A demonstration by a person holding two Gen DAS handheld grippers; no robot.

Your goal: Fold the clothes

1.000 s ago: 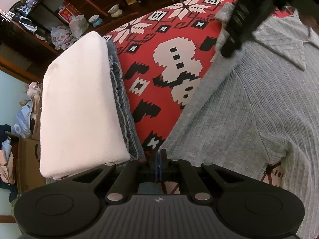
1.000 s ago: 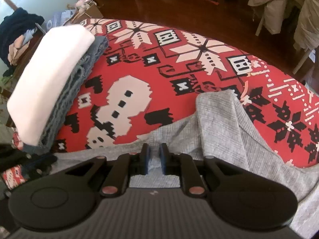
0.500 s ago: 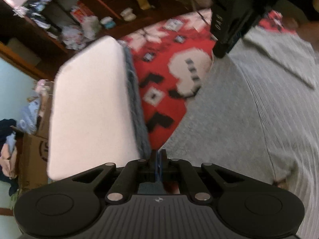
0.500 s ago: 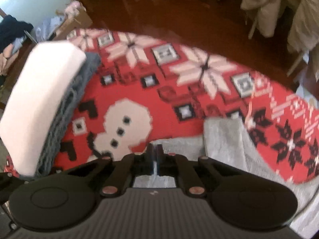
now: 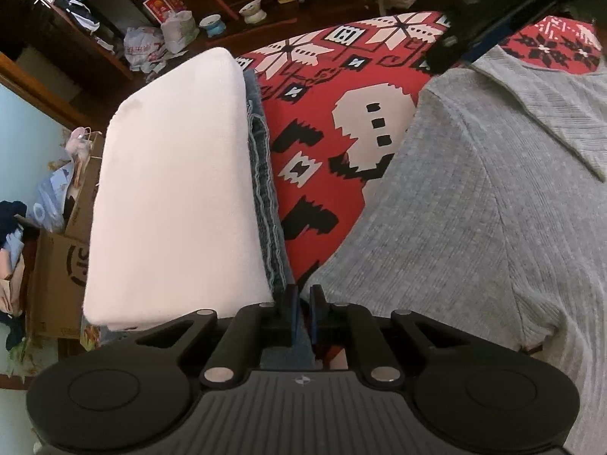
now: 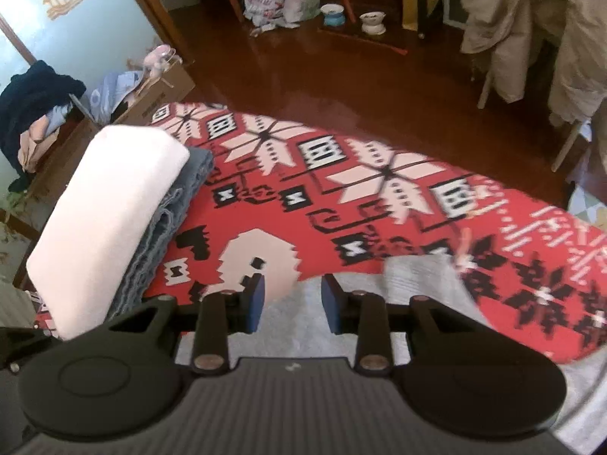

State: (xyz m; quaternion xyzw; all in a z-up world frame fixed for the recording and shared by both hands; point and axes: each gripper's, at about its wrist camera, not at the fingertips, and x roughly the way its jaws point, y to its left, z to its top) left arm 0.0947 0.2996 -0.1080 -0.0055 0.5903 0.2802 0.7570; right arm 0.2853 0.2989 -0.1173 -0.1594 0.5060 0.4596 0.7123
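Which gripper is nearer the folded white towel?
Left. The left gripper sits right beside the folded white towel; the right gripper, jaws opening, is farther across the red patterned blanket.

A lived-in home: patterned bedspread point(image 6: 379, 204) (cluttered shelves point(image 5: 151, 7) behind).
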